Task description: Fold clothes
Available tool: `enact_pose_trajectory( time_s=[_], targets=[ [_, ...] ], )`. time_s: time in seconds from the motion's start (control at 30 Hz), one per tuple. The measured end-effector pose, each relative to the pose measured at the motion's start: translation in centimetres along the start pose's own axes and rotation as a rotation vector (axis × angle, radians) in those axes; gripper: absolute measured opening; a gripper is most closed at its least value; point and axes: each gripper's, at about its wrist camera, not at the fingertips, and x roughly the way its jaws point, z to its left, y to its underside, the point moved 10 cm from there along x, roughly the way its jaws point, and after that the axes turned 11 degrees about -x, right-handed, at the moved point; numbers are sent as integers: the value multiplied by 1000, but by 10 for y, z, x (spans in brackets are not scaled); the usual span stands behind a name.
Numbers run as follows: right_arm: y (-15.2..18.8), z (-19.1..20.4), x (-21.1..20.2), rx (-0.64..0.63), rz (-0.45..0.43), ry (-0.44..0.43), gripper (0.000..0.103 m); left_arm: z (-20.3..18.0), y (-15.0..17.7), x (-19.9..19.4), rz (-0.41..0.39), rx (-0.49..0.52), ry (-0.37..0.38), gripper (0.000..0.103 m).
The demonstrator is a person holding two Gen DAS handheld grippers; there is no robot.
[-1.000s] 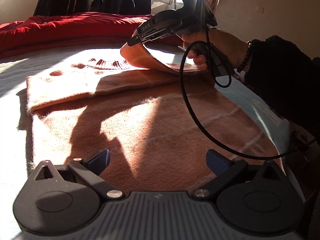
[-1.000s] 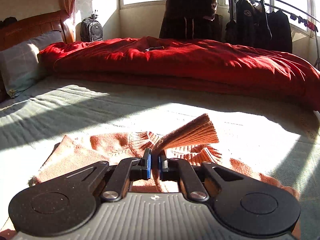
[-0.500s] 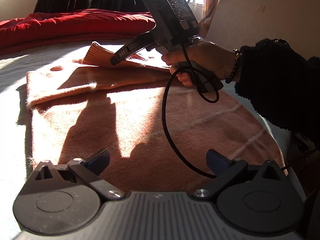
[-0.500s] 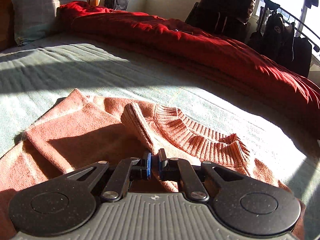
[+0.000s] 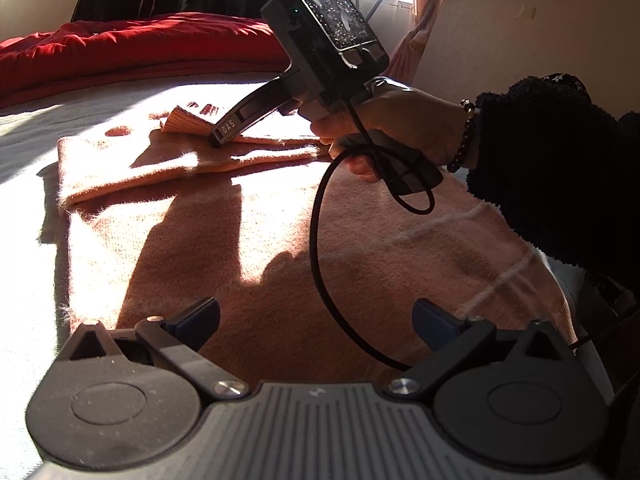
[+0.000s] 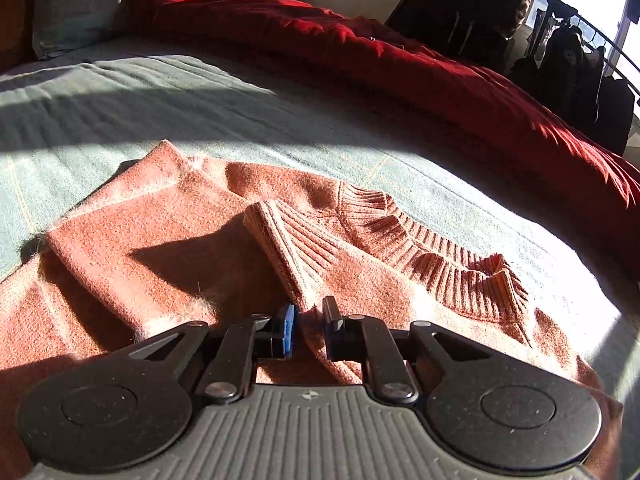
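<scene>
An orange knit sweater (image 5: 248, 240) (image 6: 152, 240) lies flat on the bed, both sleeves folded across its chest. My left gripper (image 5: 316, 314) is open, low over the hem, with nothing between its fingers. My right gripper (image 6: 309, 316) (image 5: 215, 141) is down on the chest, held by a hand (image 5: 400, 124). Its fingers stand slightly apart around the right sleeve, just behind the ribbed cuff (image 6: 292, 240) (image 5: 184, 120). The sleeve rests on the sweater body. The ribbed collar (image 6: 432, 256) lies just right of the cuff.
The sweater lies on a pale green sheet (image 6: 200, 112). A red duvet (image 6: 400, 68) (image 5: 140, 52) is bunched along the far side, with a pillow (image 6: 72, 8) at the headboard end. A black cable (image 5: 316, 240) hangs from the right gripper over the sweater. Dark clothes (image 6: 580, 60) hang by the window.
The right gripper carried the sleeve across and down onto the chest. Its fingers, shut on the sleeve before, have now parted a little. The left gripper stayed put.
</scene>
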Motion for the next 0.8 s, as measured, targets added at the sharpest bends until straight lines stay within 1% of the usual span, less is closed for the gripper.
enact_pose_trajectory(
  time_s=[0.03, 0.07, 0.13, 0.23, 0.3, 0.33, 0.43, 0.57, 0.67, 0.73, 0.77, 0.8],
  targets=[
    [0, 1, -3, 11, 2, -18, 28, 0, 0, 0, 1, -1, -3, 102],
    [0, 1, -7, 19, 3, -35, 40, 0, 0, 0, 3, -1, -7, 102],
    [3, 1, -19, 27, 4, -62, 48, -2, 1, -2, 5, 2, -17, 102],
    [7, 0, -37, 38, 2, -98, 49, -6, 1, -5, 7, 5, -24, 102],
    [13, -8, -53, 51, -7, -101, 51, -11, 1, -8, 5, -1, -11, 102],
    [18, -14, -61, 62, -10, -100, 52, -18, 0, -11, 4, -4, 11, 102],
    [33, -37, -82, 79, -13, -67, 56, -36, -4, -18, 2, -14, 78, 102],
    [62, -75, -104, 96, -8, 28, 63, -61, -10, -28, -1, -27, 166, 102],
    [89, -103, -112, 134, -4, 97, 64, -80, -14, -37, -3, -36, 233, 102],
    [108, -120, -116, 174, -4, 127, 64, -93, -17, -42, -5, -43, 277, 102],
    [117, -127, -119, 198, -11, 132, 64, -98, -19, -45, -5, -44, 294, 102],
    [125, -130, -122, 218, -22, 127, 64, -101, -23, -42, -4, -36, 279, 102]
  ],
)
